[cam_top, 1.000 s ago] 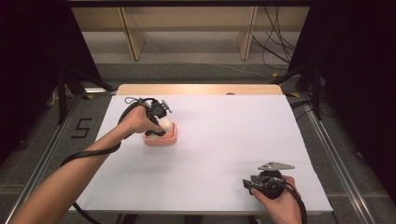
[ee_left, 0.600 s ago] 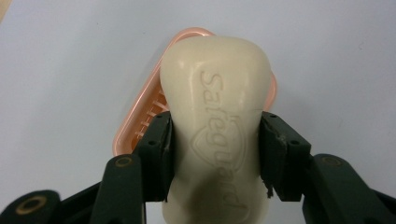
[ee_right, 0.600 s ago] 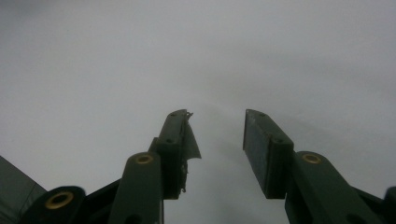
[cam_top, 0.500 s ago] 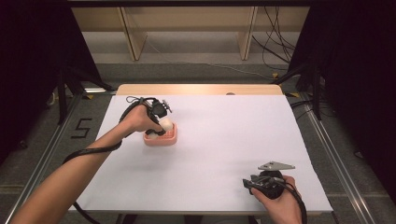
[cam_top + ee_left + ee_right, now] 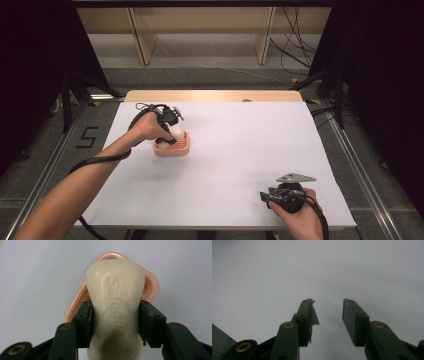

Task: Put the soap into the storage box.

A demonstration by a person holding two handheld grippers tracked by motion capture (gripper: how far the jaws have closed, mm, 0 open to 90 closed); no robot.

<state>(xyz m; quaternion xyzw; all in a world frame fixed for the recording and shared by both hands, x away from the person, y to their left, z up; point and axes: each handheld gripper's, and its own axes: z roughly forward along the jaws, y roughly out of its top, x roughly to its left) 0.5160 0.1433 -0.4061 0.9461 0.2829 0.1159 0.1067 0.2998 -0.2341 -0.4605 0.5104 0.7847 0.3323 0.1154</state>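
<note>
Centrally in the left gripper view, a cream-coloured bar of soap (image 5: 115, 312) is seen clamped between the two black jaws of the left gripper (image 5: 115, 323), one pad pressed against each long side. The word "Safeguard" is embossed along its upper face. Directly beneath and beyond the bar, the rim of a pink soap dish (image 5: 151, 283) is visible; whether the soap touches the dish cannot be told.

From the high view, the soap (image 5: 176, 133) and the ridged pink soap dish (image 5: 181, 146) are found on the left half of a white-covered table (image 5: 235, 150), toward the far side. The left gripper (image 5: 170, 134) is held over the dish by the person's left hand (image 5: 148, 127), with the forearm reaching in from the bottom left.

Well apart, near the table's front right edge, the right gripper (image 5: 270, 196) is held by the right hand (image 5: 295, 220). In the right gripper view its jaws (image 5: 328, 315) are seen parted, with nothing but bare white surface between them.
</note>
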